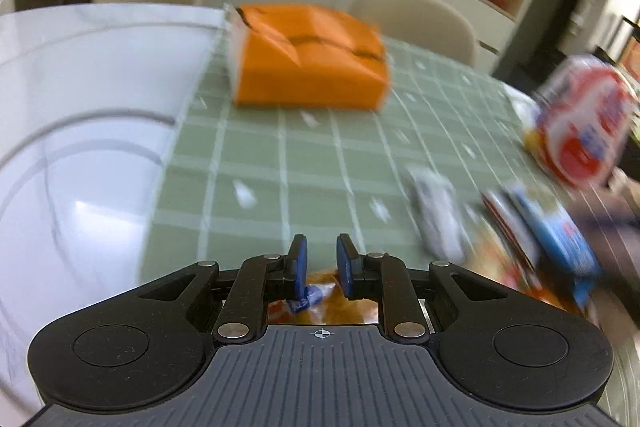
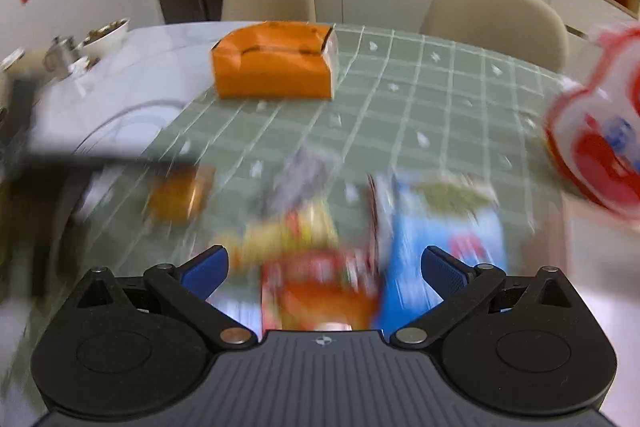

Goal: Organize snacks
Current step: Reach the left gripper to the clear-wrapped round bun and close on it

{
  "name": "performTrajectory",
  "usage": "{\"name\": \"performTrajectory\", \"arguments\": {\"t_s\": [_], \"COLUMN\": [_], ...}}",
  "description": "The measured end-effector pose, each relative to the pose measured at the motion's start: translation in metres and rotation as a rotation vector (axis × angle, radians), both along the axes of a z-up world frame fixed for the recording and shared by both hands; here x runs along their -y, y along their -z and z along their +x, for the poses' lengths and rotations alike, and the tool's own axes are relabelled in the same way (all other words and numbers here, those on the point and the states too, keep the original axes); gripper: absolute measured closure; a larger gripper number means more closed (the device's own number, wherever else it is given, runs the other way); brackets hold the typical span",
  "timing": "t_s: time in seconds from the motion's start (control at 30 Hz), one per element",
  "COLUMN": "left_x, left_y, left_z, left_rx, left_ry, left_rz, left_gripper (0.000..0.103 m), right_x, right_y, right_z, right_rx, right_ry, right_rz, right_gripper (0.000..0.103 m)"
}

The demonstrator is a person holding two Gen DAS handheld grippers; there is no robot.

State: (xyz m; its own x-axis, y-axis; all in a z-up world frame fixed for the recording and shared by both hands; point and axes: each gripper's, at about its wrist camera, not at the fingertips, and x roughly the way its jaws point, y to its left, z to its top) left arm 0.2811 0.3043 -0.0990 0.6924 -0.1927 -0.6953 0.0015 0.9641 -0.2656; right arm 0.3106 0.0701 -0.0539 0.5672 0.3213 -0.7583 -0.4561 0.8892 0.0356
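1. My left gripper (image 1: pixel 322 247): fingers nearly together, pinching an orange snack packet (image 1: pixel 320 301) low between the pads.
2. My right gripper (image 2: pixel 324 263): fingers spread wide, nothing between them.
3. Blurred snack pile (image 2: pixel 320 267) lies on the green checked cloth (image 2: pixel 400 99) under the right gripper.
4. Orange box (image 2: pixel 272 73) sits at the cloth's far edge, well apart from the pile.
5. Red-and-white bag (image 2: pixel 600 147) at far right.

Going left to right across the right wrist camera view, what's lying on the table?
Bowl at the far left edge → orange box → blurred orange snack pack → red and yellow packet → blue packet → red and white bag.
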Motion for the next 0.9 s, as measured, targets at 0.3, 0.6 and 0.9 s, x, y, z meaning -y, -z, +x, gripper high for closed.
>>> {"name": "performTrajectory", "arguments": {"t_s": [0.3,0.6,0.9], "left_x": [0.052,0.103,0.142], "left_y": [0.009,0.001,-0.007], "left_z": [-0.094,-0.175,-0.224], "left_rx": [-0.003,0.021,0.017], "left_ry": [-0.086,-0.402,-0.53], "left_rz": [-0.085,-0.226,-0.188], "left_gripper": [0.083,0.083,0.083], "right_x": [-0.075,-0.068,-0.031], "right_y": [0.056,0.049,0.039], "right_z": [0.073,0.046,-0.022], "right_rx": [-0.026,-0.102,-0.174], "right_ry": [-0.007,-0.201,-0.388], "right_rz": [-0.147,-0.088,-0.138], "right_gripper": [0.012,0.062,0.066]}}
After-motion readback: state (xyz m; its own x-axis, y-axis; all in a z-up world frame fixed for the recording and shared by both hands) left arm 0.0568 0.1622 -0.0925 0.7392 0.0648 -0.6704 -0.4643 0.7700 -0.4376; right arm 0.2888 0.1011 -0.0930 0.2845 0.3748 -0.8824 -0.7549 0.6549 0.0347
